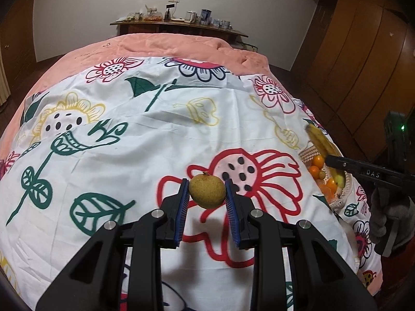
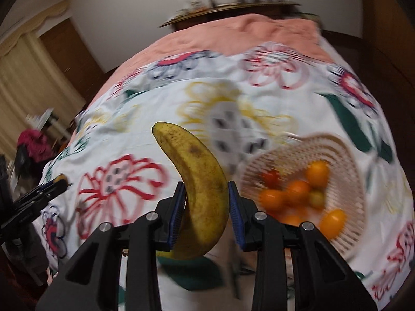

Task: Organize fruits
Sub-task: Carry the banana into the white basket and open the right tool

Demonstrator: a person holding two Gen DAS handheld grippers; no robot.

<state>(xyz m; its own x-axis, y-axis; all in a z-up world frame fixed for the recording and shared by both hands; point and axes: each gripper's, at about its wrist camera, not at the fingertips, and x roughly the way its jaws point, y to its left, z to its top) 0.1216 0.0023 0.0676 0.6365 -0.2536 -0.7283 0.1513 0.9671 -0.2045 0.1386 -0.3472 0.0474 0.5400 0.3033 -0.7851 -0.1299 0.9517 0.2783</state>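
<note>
The left gripper clenches a small brown-green round fruit clear above the floral bedsheet, apparently for carrying. The right gripper grips a spotted banana by its middle, the tip pointing away from the fingers. Beyond, the woven basket holds oranges, the likely destination.

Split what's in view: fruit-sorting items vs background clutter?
Job:
- brown round fruit, clamped in left tool
- banana, clamped in right tool
- woven basket with oranges

Lying about:
- flowered sheet
- pink quilt
- cluttered wooden desk
- wardrobe
</note>
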